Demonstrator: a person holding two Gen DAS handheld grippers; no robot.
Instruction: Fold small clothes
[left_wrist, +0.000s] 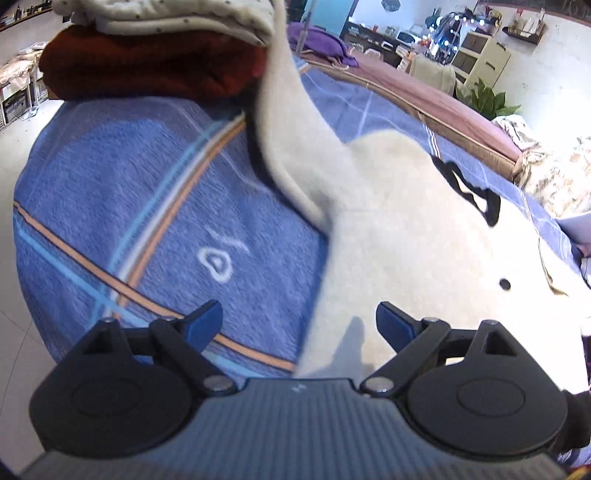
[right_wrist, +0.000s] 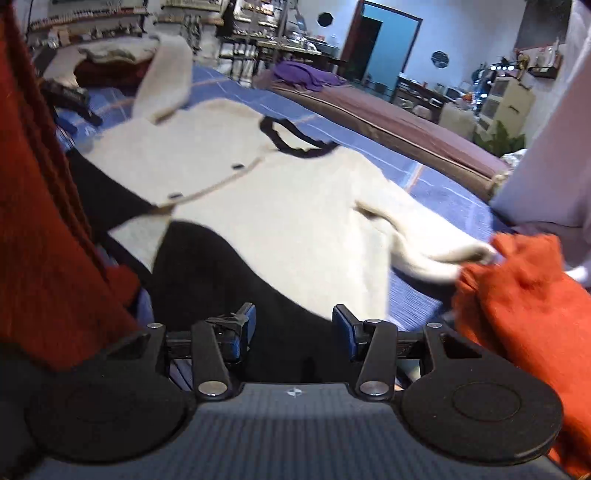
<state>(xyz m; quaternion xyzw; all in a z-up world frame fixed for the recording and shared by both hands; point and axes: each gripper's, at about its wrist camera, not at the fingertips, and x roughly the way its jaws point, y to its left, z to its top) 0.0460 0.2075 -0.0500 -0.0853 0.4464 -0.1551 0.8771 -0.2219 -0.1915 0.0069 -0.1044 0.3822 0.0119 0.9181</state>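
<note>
A cream cardigan (right_wrist: 266, 206) with a black collar (right_wrist: 291, 146), dark buttons and a black lower part (right_wrist: 221, 280) lies spread on the blue checked bed sheet (left_wrist: 129, 206). Its one sleeve (right_wrist: 166, 81) stretches up toward the pile at the back, and the other sleeve (right_wrist: 424, 243) lies out to the right. My right gripper (right_wrist: 294, 325) is open over the black lower part, nothing between its fingers. My left gripper (left_wrist: 299, 325) is open above the cardigan's left edge (left_wrist: 332, 314), also with nothing held.
A pile of folded clothes, dark red (left_wrist: 147, 70) under dotted cream (left_wrist: 166, 14), sits at the bed's far left. An orange garment (right_wrist: 517, 302) lies at the right, red knit (right_wrist: 44, 221) hangs at the left. Purple cloth (right_wrist: 303, 75) rests on the brown mattress (right_wrist: 388, 118) behind.
</note>
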